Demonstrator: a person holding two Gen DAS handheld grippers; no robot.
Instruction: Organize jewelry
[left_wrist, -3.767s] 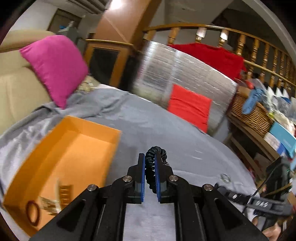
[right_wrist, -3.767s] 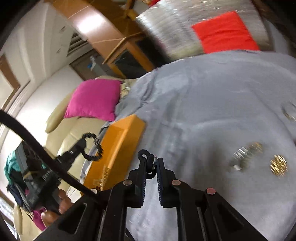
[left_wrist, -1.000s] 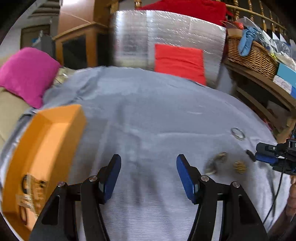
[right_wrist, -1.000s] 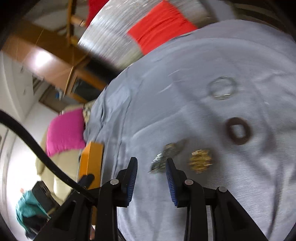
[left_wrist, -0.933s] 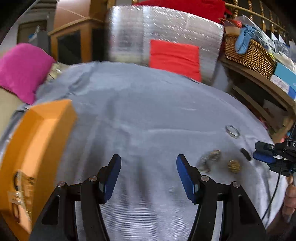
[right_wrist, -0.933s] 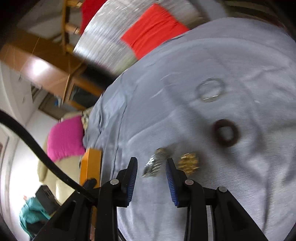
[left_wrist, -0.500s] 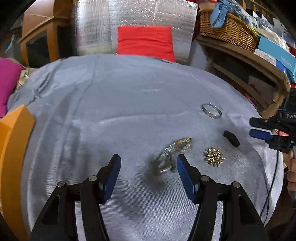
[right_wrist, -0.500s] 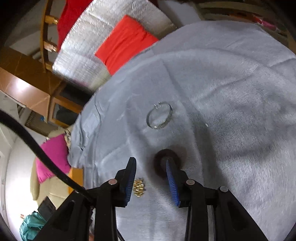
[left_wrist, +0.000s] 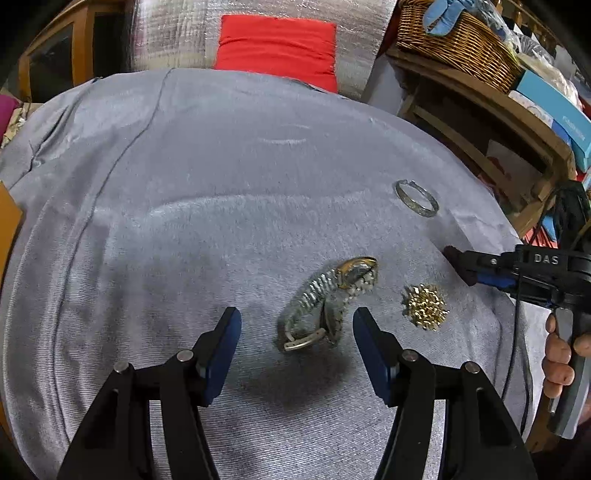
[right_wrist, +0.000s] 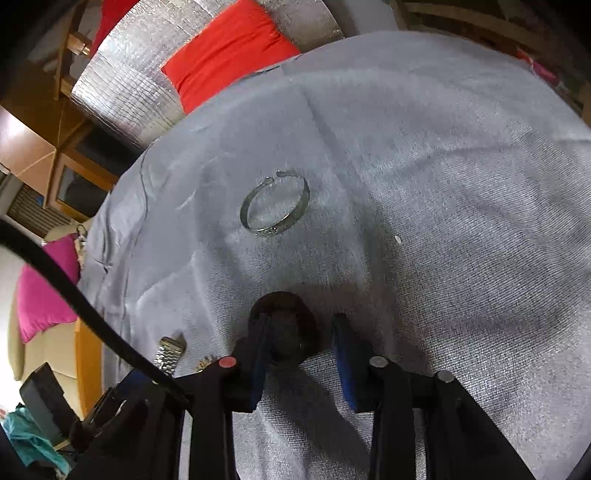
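Both hands are at the pick-up step: the left hand-held gripper (left_wrist: 297, 347) stands released around the watch (left_wrist: 327, 301) on the grey cloth (left_wrist: 184, 221), while the right hand-held gripper (right_wrist: 301, 354) is closing on the dark ring (right_wrist: 286, 325), and next each must pinch and lift.

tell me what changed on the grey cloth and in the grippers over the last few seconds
Both grippers let go of the black coiled band they held earlier. The left gripper opened and came down over the watch. The right gripper came down around the dark ring, its jaws closing with the ring between them. The silver bangle, gold piece and grey cloth stayed as they were.
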